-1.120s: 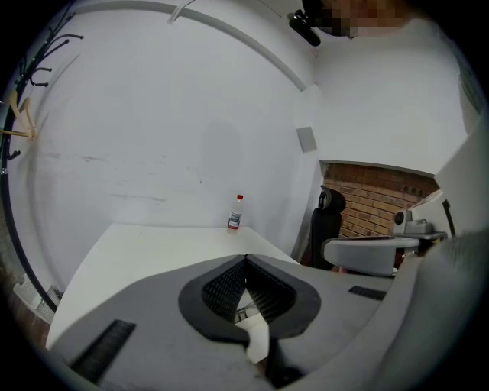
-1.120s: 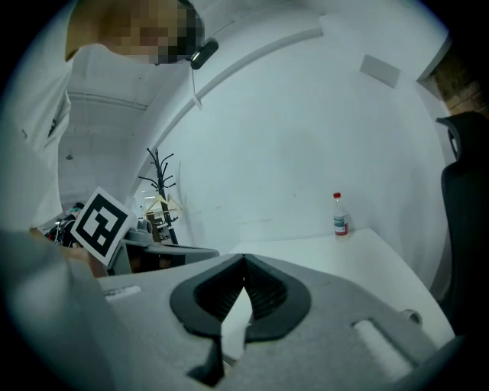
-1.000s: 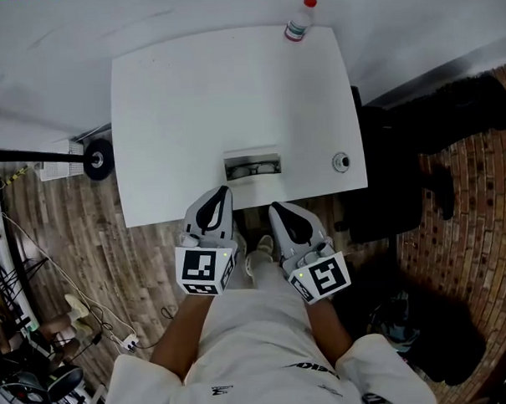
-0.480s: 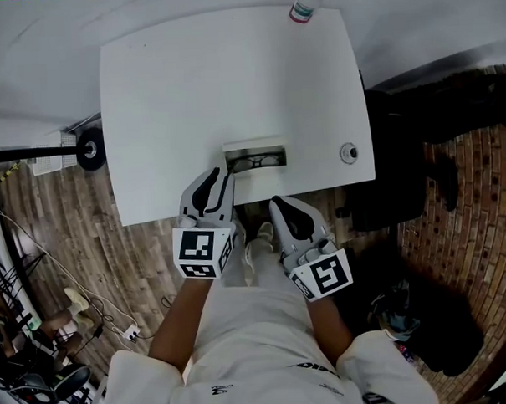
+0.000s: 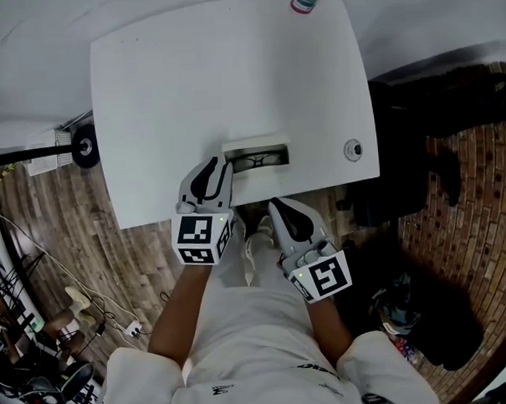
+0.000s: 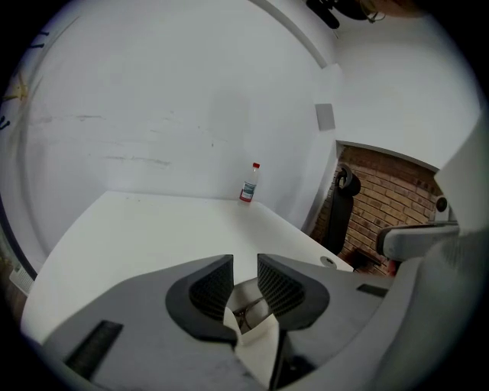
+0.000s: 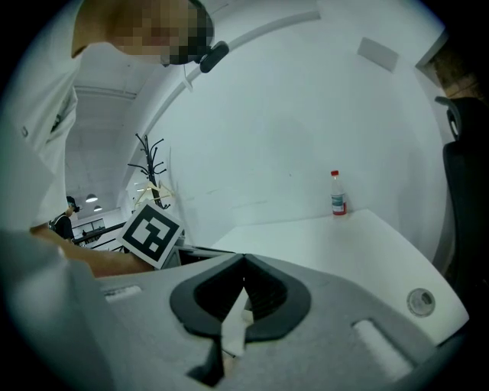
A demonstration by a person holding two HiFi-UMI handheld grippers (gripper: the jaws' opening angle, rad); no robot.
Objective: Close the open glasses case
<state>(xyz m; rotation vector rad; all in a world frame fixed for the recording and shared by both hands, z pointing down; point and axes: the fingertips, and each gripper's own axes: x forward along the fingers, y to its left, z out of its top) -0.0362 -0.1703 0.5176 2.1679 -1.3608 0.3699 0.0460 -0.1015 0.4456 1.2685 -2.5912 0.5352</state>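
Nearby, a bottle and cable port share the bench; glasses lie in the open glasses case. The left hand-held gripper is parted just beside the case, and the right hand-held gripper is closed, empty.

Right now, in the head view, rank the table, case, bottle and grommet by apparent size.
1. table, by far the largest.
2. case.
3. bottle and grommet: unsure. Both look small, and the frame's top edge cuts off the bottle.
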